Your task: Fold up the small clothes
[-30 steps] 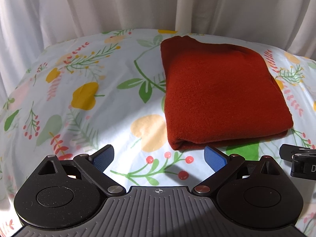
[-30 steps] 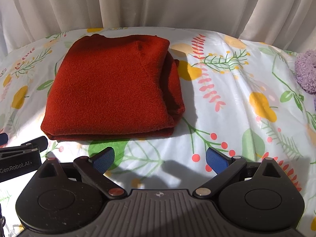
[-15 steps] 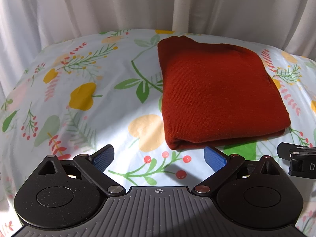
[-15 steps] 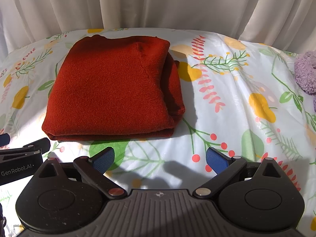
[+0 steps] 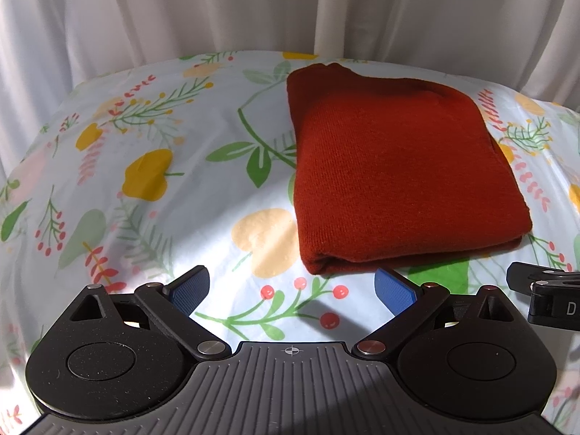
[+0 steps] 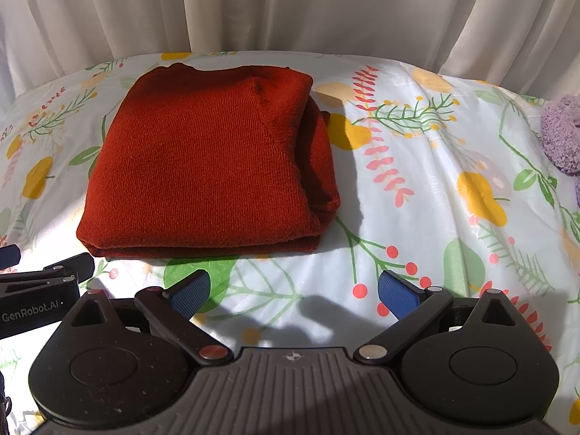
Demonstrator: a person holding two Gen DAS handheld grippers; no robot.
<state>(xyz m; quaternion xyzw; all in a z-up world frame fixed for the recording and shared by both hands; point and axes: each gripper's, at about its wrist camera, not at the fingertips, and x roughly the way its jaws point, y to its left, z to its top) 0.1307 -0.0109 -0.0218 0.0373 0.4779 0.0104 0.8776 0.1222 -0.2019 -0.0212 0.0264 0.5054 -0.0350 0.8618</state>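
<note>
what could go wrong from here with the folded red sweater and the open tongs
1. The red sweater is folded, but its right side shows loose stacked layers; lifting it by one edge would probably undo the fold.
2. Both the left tongs and right tongs sit open and low over the floral sheet, so closing there may pinch the sheet.
3. The purple fluffy item lies near the sheet's right edge and could get knocked.

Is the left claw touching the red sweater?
Apart. In the left wrist view the left claw is open and holds nothing, and flowered sheet shows between its blue pads and the folded red sweater.
</note>
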